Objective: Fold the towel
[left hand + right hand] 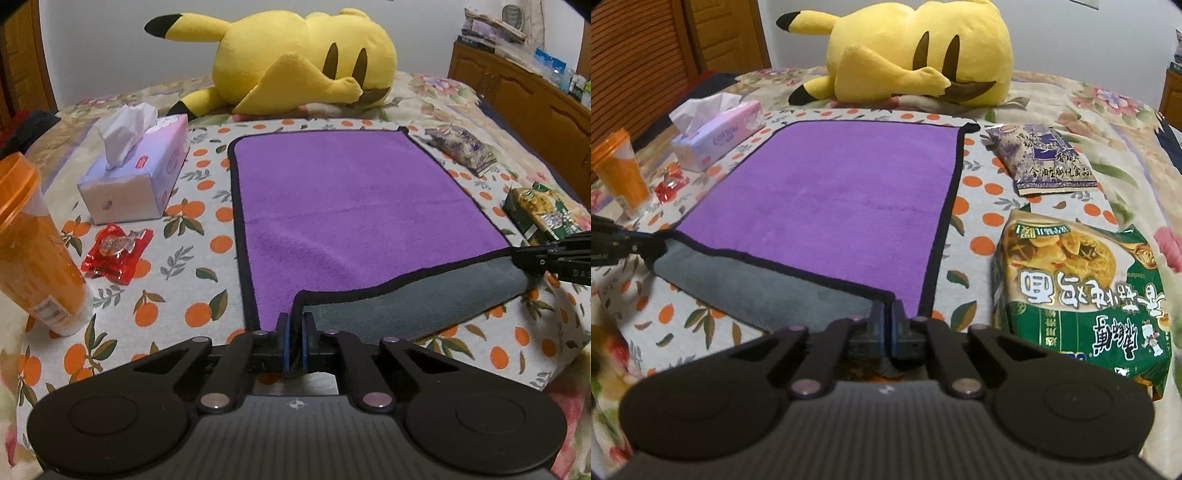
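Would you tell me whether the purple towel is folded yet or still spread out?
Mostly spread: the purple towel lies flat, but its near edge is turned over, grey underside up, with the left gripper and right gripper each pinching a near corner.

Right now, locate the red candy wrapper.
The red candy wrapper lies left of the purple towel, between the orange bottle and the tissue box.

r gripper (891, 314) clamping towel (827, 192) corner, grey underside up
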Demonstrator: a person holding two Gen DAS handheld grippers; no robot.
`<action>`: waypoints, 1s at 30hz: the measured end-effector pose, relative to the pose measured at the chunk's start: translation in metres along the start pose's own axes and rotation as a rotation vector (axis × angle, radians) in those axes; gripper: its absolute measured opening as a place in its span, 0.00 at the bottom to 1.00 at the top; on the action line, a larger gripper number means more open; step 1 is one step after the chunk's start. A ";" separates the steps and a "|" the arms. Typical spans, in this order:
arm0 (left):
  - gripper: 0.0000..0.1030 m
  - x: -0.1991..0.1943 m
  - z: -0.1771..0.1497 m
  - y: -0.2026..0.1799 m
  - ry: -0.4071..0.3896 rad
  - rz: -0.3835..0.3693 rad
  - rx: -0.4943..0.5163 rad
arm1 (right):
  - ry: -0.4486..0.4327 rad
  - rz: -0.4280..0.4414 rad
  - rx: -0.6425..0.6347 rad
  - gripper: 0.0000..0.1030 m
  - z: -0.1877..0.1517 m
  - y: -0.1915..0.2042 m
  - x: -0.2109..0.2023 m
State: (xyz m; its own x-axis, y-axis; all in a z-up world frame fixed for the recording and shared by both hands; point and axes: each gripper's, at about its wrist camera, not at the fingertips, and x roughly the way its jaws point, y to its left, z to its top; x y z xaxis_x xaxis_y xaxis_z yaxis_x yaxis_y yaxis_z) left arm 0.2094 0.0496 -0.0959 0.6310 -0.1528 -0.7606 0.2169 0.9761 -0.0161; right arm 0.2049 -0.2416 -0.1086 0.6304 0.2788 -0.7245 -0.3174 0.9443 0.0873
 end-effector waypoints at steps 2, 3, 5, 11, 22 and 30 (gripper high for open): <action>0.06 -0.004 0.002 -0.001 -0.016 -0.001 -0.008 | -0.018 -0.001 0.005 0.04 0.002 0.000 -0.003; 0.06 -0.006 0.003 -0.001 -0.025 0.002 -0.014 | -0.030 0.001 0.007 0.04 0.003 0.000 -0.005; 0.06 -0.012 0.005 -0.003 -0.049 -0.008 -0.012 | -0.057 0.006 0.010 0.04 0.005 0.000 -0.010; 0.06 -0.024 0.011 -0.005 -0.104 -0.020 -0.022 | -0.122 0.011 0.019 0.04 0.012 -0.003 -0.020; 0.06 -0.048 0.021 0.000 -0.201 -0.031 -0.059 | -0.232 0.010 0.044 0.04 0.021 -0.010 -0.036; 0.06 -0.060 0.025 -0.007 -0.250 -0.046 -0.050 | -0.273 0.017 0.059 0.04 0.026 -0.015 -0.041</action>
State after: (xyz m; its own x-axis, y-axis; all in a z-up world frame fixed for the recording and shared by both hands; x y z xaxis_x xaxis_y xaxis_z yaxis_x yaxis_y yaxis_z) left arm 0.1890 0.0479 -0.0340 0.7875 -0.2246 -0.5740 0.2166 0.9727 -0.0835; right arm 0.2020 -0.2622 -0.0630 0.7953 0.3235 -0.5127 -0.2922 0.9456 0.1433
